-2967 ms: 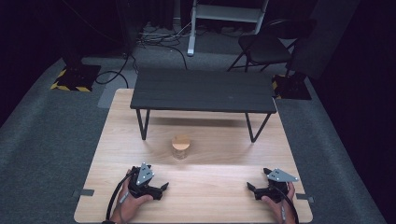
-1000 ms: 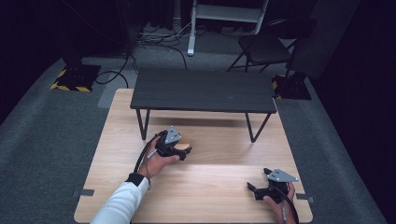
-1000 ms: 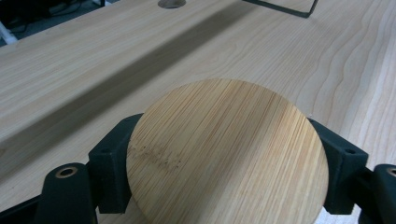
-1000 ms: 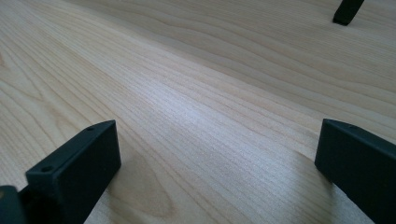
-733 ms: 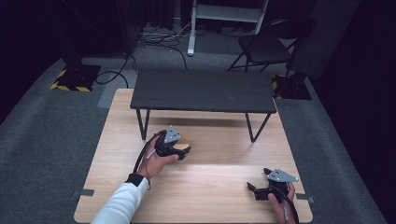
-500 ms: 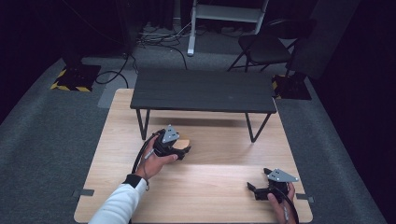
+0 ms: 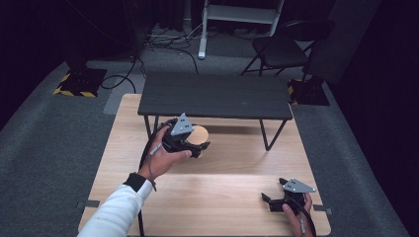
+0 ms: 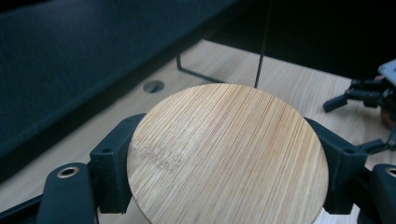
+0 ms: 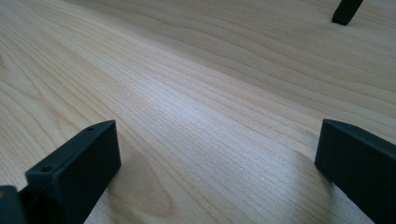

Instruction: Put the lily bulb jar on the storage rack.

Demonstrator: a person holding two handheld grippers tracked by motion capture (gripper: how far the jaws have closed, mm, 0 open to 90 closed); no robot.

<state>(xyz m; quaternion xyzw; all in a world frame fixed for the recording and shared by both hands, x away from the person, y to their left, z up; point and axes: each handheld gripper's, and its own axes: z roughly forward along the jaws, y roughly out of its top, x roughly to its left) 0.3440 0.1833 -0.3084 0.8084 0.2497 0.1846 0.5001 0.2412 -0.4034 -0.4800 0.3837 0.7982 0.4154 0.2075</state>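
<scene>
A small jar with a round bamboo lid (image 7: 200, 134) is held between the jaws of my left gripper (image 7: 196, 143), just in front of the low black table (image 7: 215, 96). In the left gripper view the lid (image 8: 224, 140) spans the gap, and both black pads (image 8: 112, 163) press its rim, so the left gripper (image 8: 227, 172) is shut on the jar. Only the jar's lid is visible. My right gripper (image 7: 272, 190) rests at the near right of the wooden tabletop (image 7: 222, 197). It stands open (image 9: 219, 140) over bare wood.
The low black table stands on thin metal legs (image 7: 267, 136) across the far half of the wooden top. A dark chair (image 7: 281, 47), a white stand (image 7: 237, 12) and cables (image 7: 168, 42) lie on the grey carpet beyond. My right gripper shows far off (image 8: 369, 93).
The left gripper reached from the near left edge to the jar and closed around it. Over the last half second it moved up the view with the jar. The right gripper stayed put.
</scene>
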